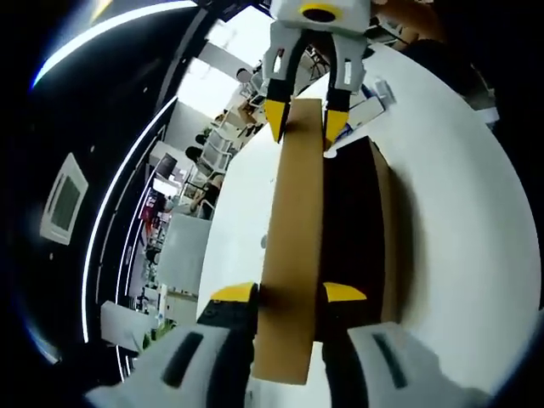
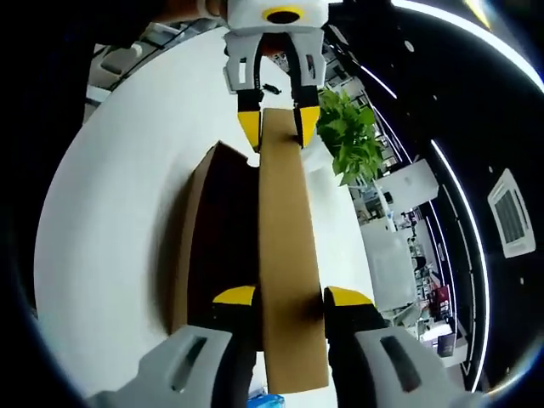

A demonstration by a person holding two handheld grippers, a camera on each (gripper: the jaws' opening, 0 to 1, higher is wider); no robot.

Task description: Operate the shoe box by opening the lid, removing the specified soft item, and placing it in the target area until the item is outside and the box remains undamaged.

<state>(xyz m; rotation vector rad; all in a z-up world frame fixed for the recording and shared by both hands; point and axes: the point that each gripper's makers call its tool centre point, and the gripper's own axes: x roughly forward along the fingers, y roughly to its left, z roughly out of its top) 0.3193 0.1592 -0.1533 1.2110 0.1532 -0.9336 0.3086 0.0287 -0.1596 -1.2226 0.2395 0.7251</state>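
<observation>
Cardboard lid (image 1: 293, 238) clamped by both tongs; green plant (image 2: 355, 140) beside it.

My left gripper (image 1: 289, 293) has two fat grey-white jaws with bright yellow tips; each jaw has a dark slot on top; my right gripper (image 2: 289, 296) looks the same, grey-white with yellow tips and dark slots; seen from far across, each one has a white body, thin black and grey arms, and pointy yellow ends.
</observation>
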